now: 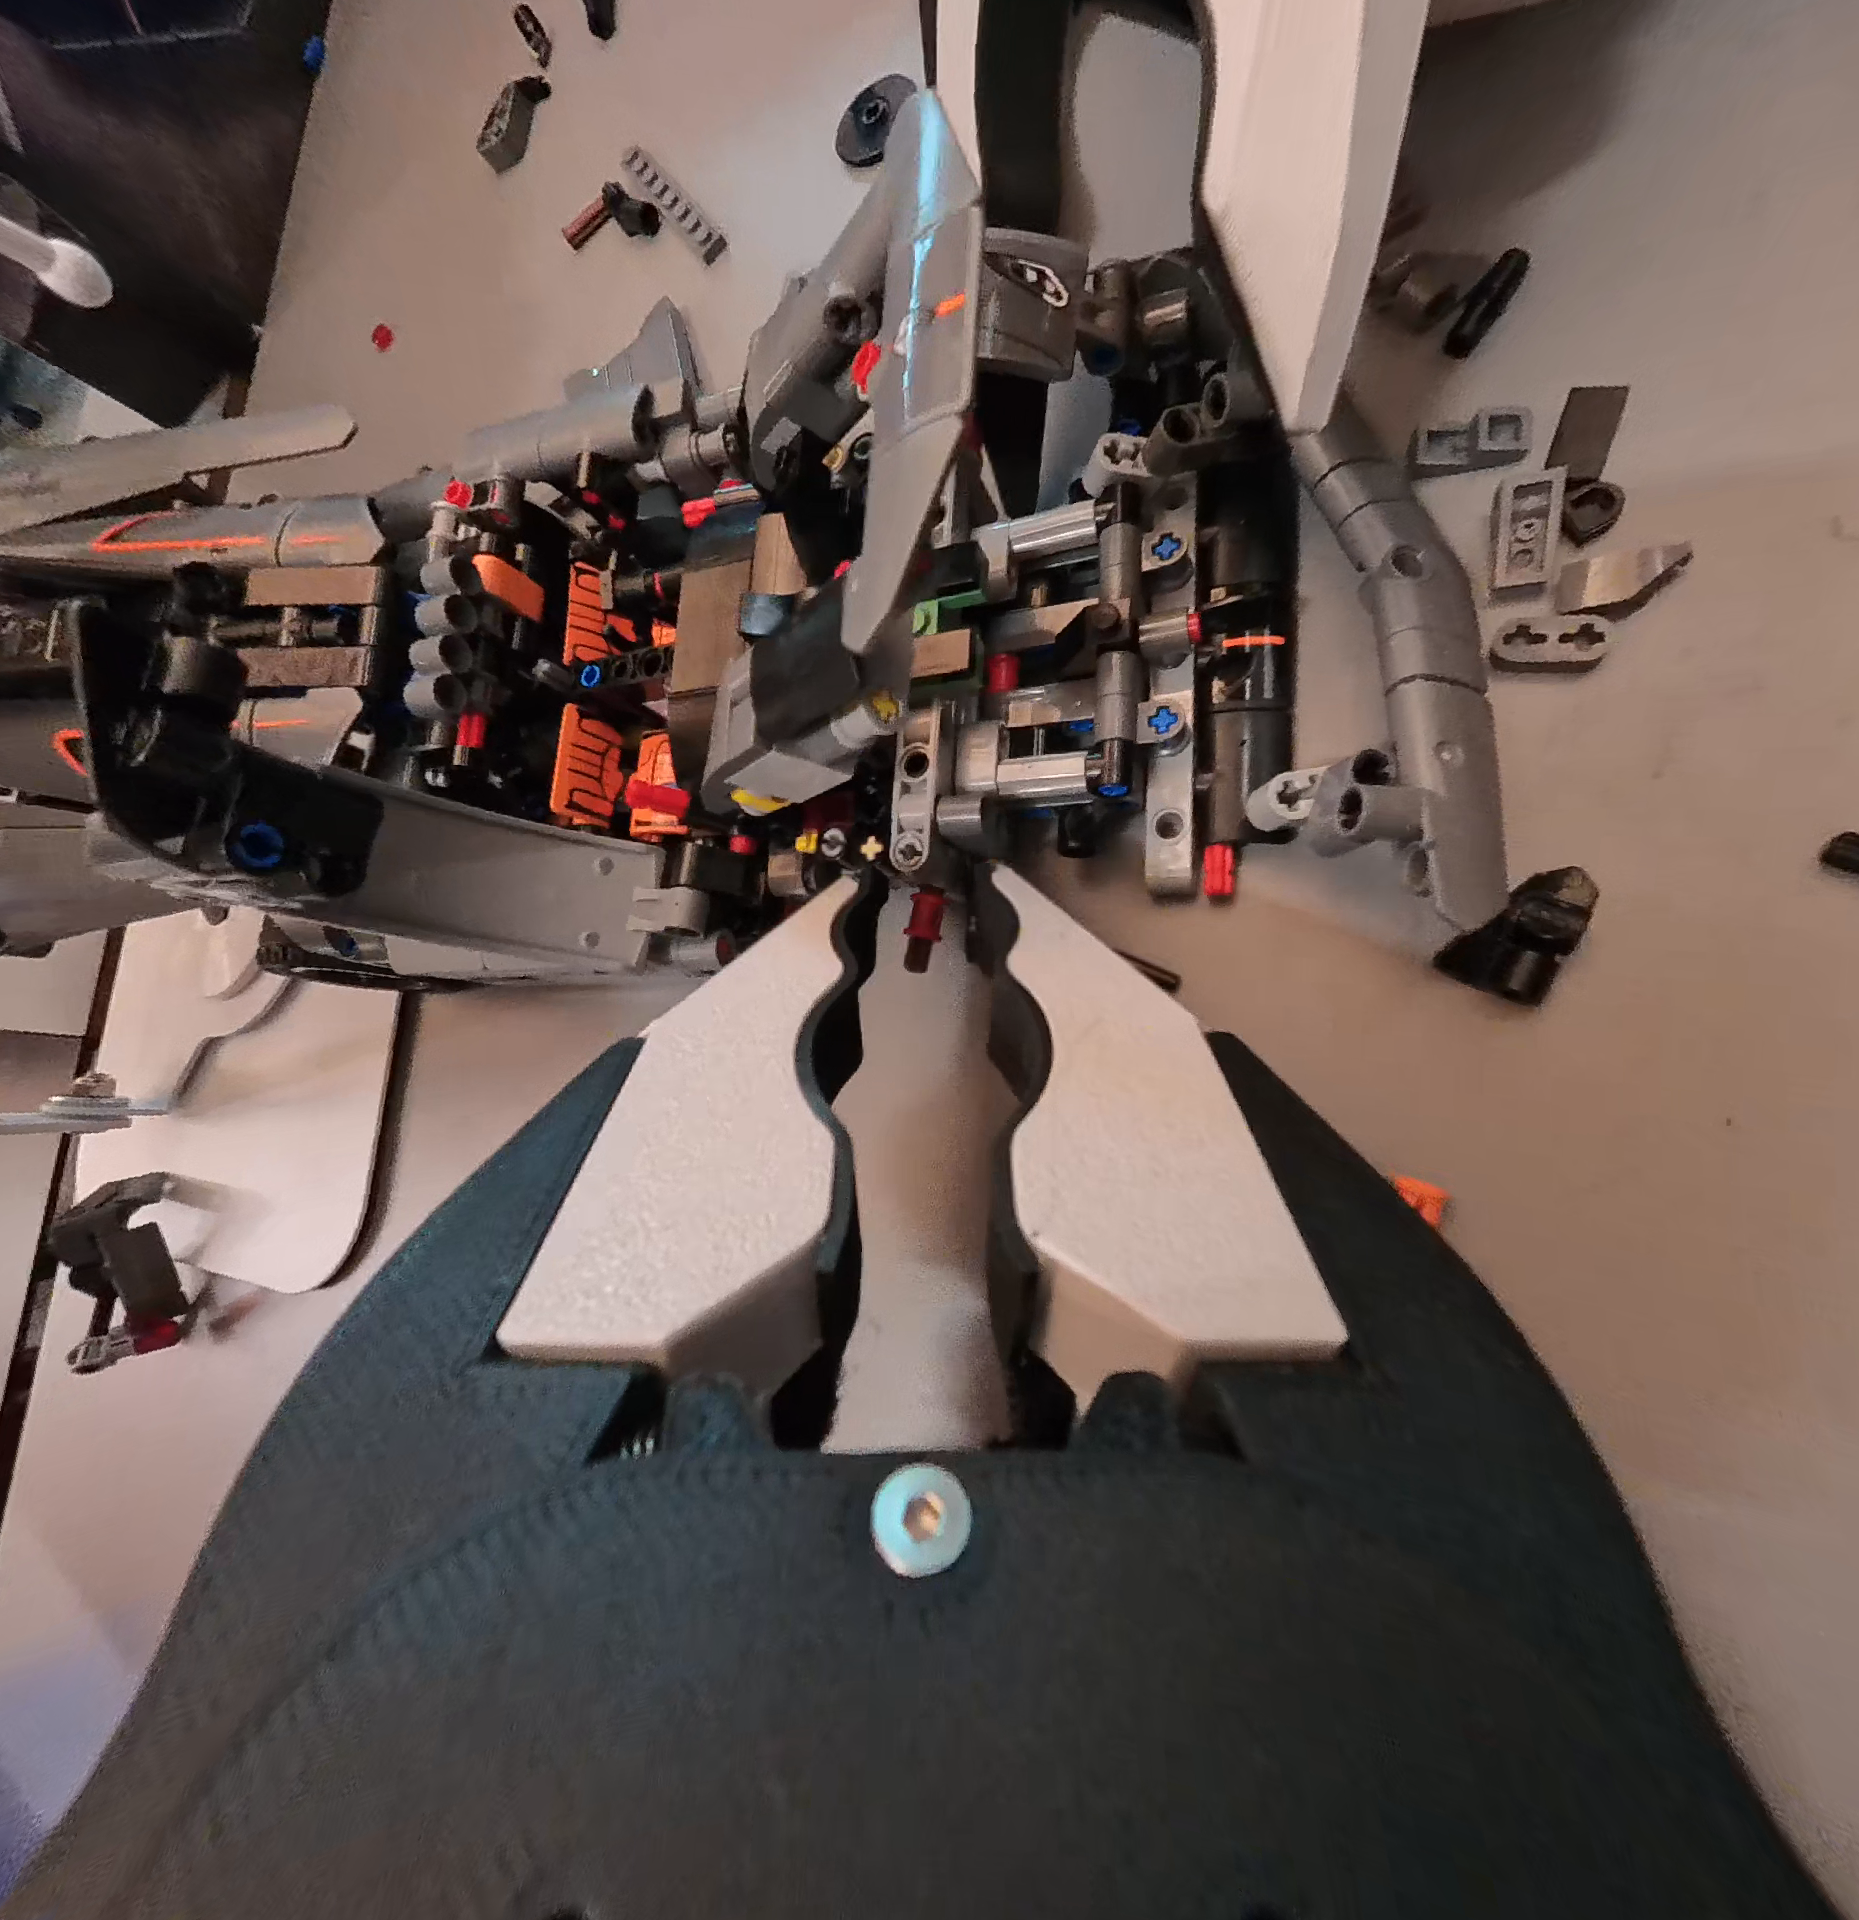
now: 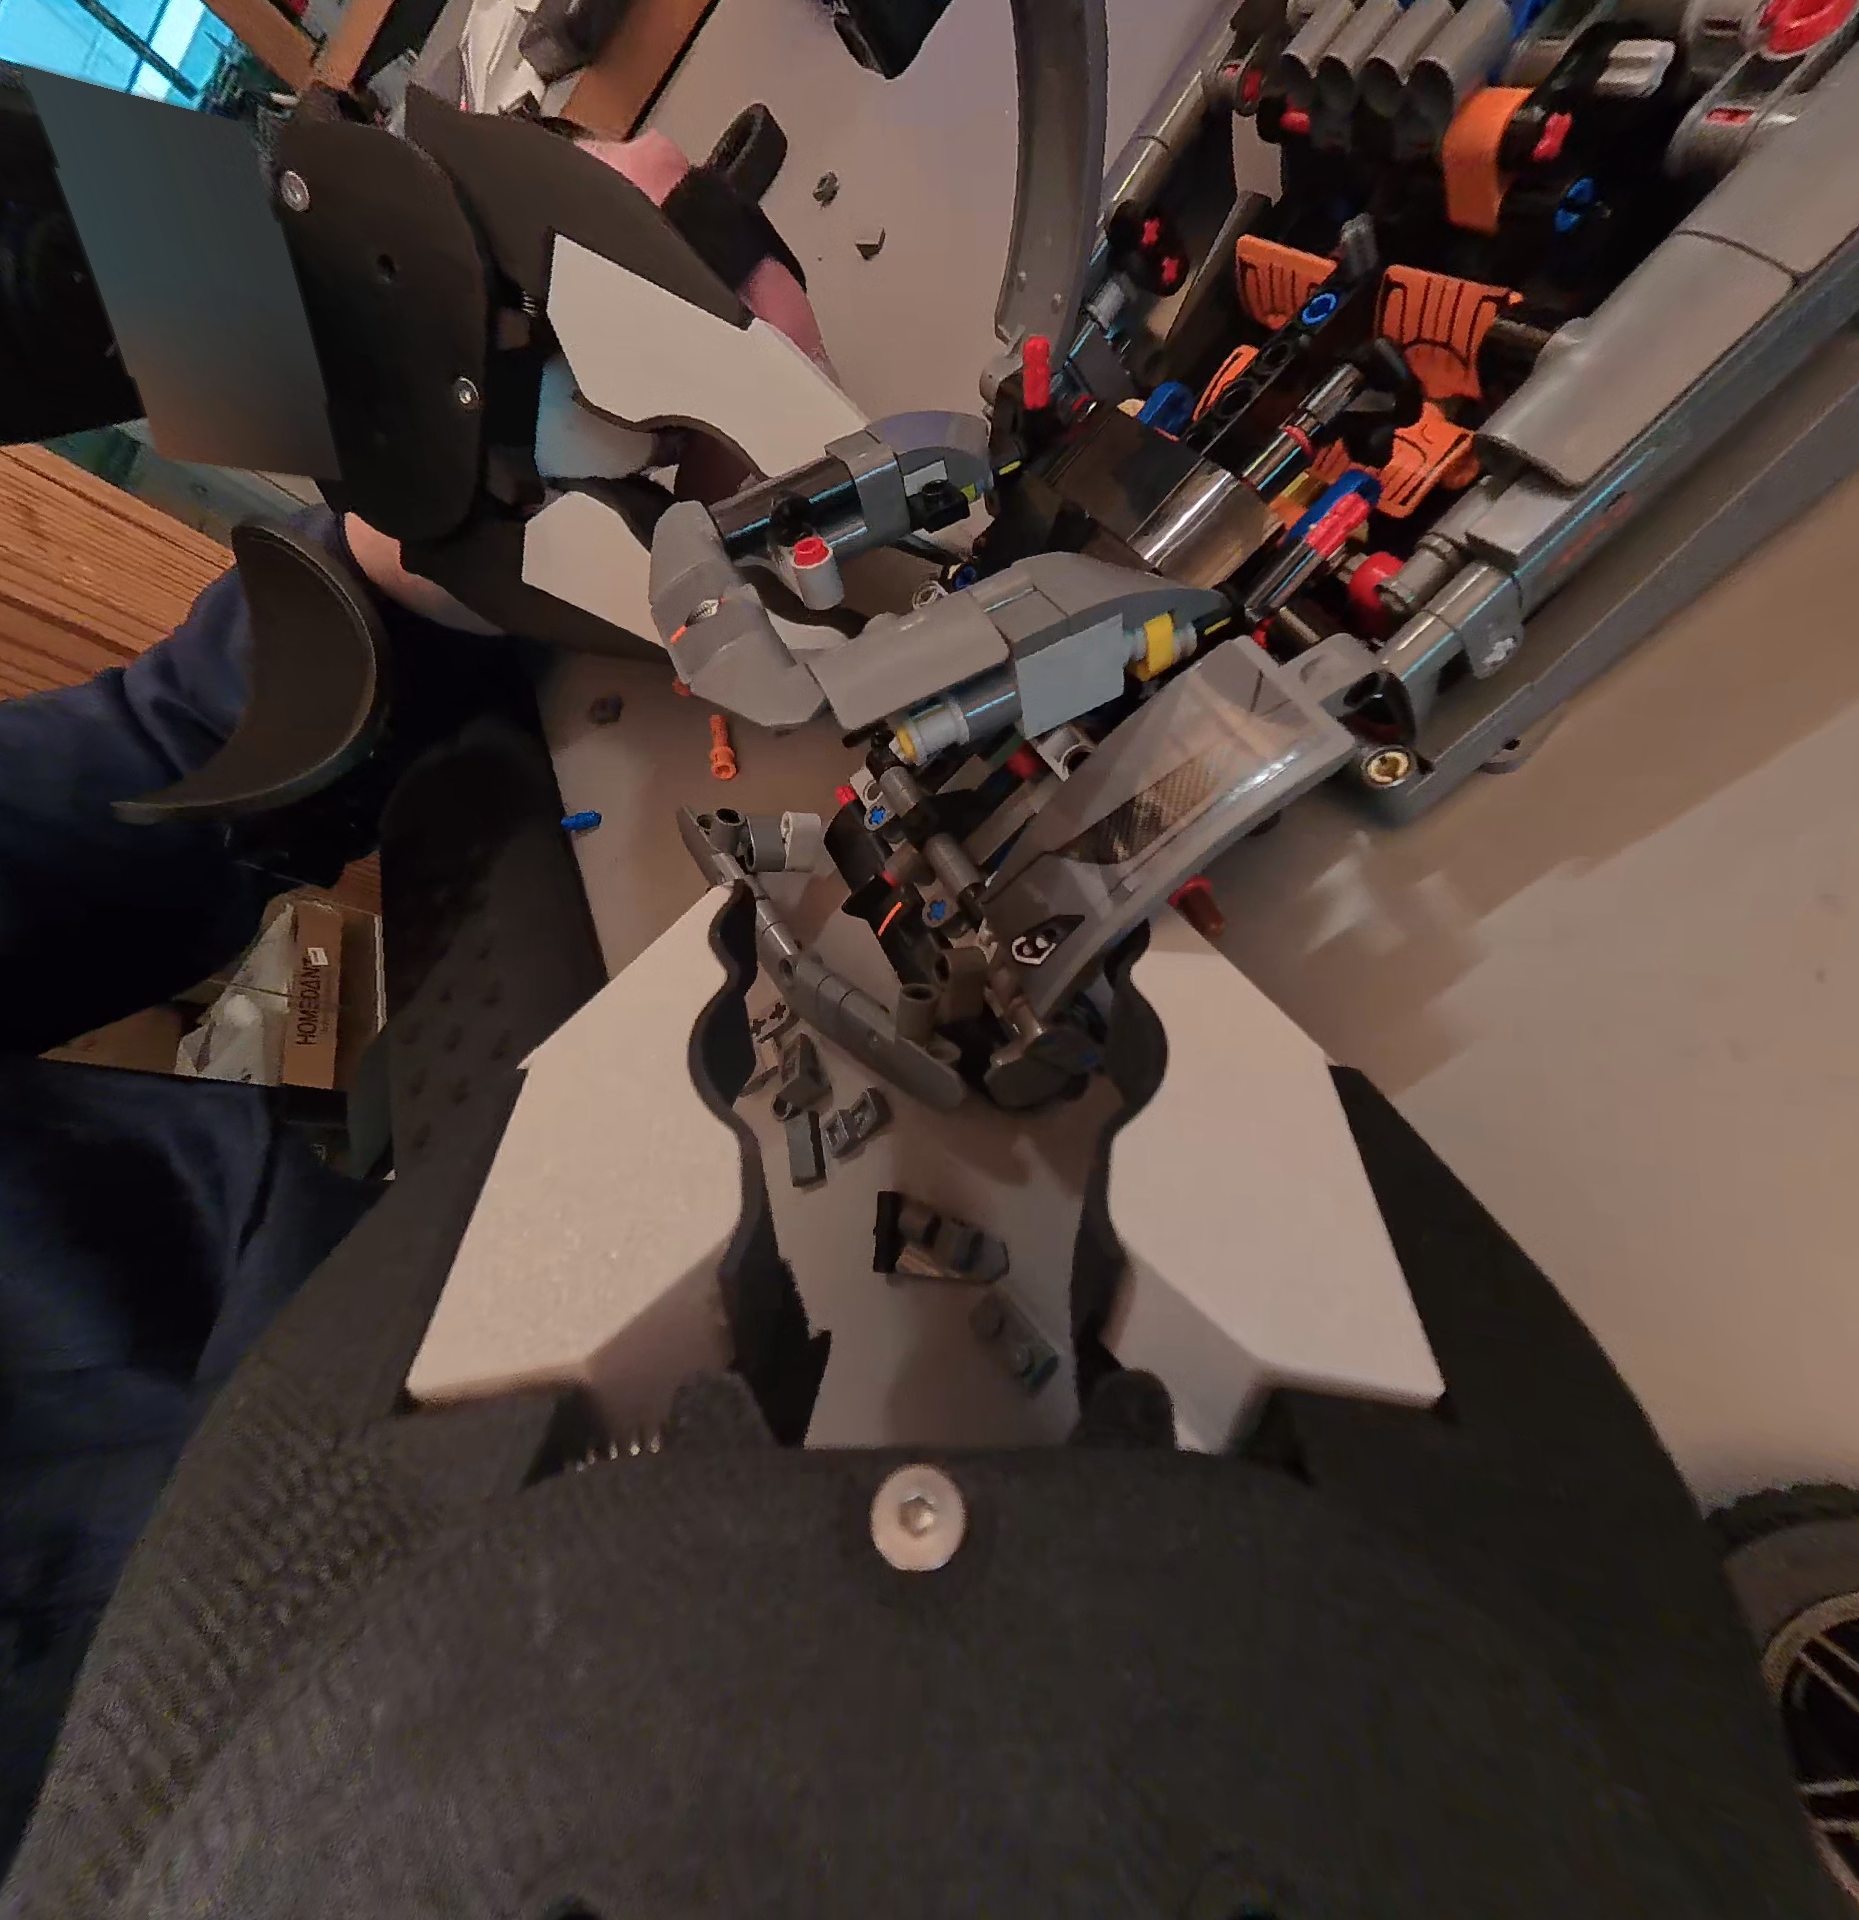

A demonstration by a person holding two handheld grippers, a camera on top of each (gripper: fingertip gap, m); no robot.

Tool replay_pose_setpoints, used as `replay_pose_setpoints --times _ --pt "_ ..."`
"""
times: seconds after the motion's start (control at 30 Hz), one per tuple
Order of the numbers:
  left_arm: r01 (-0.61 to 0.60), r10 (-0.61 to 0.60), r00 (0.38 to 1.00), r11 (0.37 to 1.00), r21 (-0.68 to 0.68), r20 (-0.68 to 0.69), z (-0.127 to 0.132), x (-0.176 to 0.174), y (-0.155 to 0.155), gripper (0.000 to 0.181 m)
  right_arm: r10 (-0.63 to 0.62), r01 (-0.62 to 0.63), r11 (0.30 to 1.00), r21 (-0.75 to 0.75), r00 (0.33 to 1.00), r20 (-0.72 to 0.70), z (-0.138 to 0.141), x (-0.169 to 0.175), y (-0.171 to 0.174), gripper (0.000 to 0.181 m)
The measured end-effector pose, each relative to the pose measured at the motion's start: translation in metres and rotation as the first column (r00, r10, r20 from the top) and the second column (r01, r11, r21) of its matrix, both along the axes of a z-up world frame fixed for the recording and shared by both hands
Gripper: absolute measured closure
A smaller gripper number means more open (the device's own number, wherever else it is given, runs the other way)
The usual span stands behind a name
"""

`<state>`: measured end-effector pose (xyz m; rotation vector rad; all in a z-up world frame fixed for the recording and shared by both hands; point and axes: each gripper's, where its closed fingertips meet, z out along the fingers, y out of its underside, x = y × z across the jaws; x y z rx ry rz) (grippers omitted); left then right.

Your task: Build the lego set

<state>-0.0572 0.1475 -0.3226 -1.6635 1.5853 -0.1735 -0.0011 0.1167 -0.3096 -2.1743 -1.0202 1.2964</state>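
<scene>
In the left wrist view, the left gripper (image 1: pixel 920 894) reaches toward the near edge of the lego model (image 1: pixel 696 623), a long grey, black and orange car-like build lying across the pale table (image 1: pixel 1631 1143). Its white fingers (image 1: pixel 769 997) stand a narrow gap apart, with a small red pin (image 1: pixel 920 925) between the tips; whether they actually pinch the pin cannot be told. To the right of the model lies a curved grey arch piece (image 1: pixel 1424 665), touching its corner, and farther right a scatter of small grey plates (image 1: pixel 1527 520) and black connectors. More loose parts lie on the far side of the table, among them a notched grey strip (image 1: pixel 676 203). The other gripper's white finger (image 1: pixel 1309 208) comes down from the far edge onto the model's far right end. In the right wrist view, the right gripper (image 2: pixel 930 925) has its jaws spread wide around the front end of the model (image 2: pixel 1060 831), one tip just beside the curved grey arch (image 2: pixel 852 997), the other beside a clear-topped grey panel (image 2: pixel 1195 769); neither finger clearly presses on anything. Small dark grey pieces (image 2: pixel 831 1122) lie on the table between the fingers. On the far left, the left gripper (image 2: pixel 634 457) meets the model's grey nose section, and a dark blue sleeve (image 2: pixel 94 831) fills the left side. An orange pin (image 2: pixel 722 746) and a blue pin (image 2: pixel 582 821) lie near the table's edge.
</scene>
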Motion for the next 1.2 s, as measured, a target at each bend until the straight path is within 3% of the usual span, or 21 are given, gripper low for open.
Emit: replay_pose_setpoints --times 0.9,1.0,1.1,1.2 --pt "-0.01 0.01 1.0 1.0 0.019 0.022 -0.0001 0.0032 0.0007 0.16 -0.005 0.004 1.0 0.03 0.999 0.033 -0.004 -0.002 0.0008 0.121" --pt "0.002 -0.003 1.0 0.999 0.051 0.007 -0.0008 0.0049 0.0007 0.16 -0.034 0.032 0.999 0.035 0.998 0.044 -0.0053 0.0021 0.006 0.129" --pt "0.012 -0.011 1.0 0.998 0.068 -0.012 -0.0014 0.0033 0.0015 0.171 -0.044 0.044 0.999 0.007 0.999 0.019 -0.0032 0.0039 0.0081 0.126" --pt "0.008 -0.007 1.0 0.998 0.068 -0.011 -0.0018 0.0037 0.0017 0.17 -0.039 0.039 0.999 0.012 0.999 0.021 -0.0033 0.0037 0.0074 0.125"
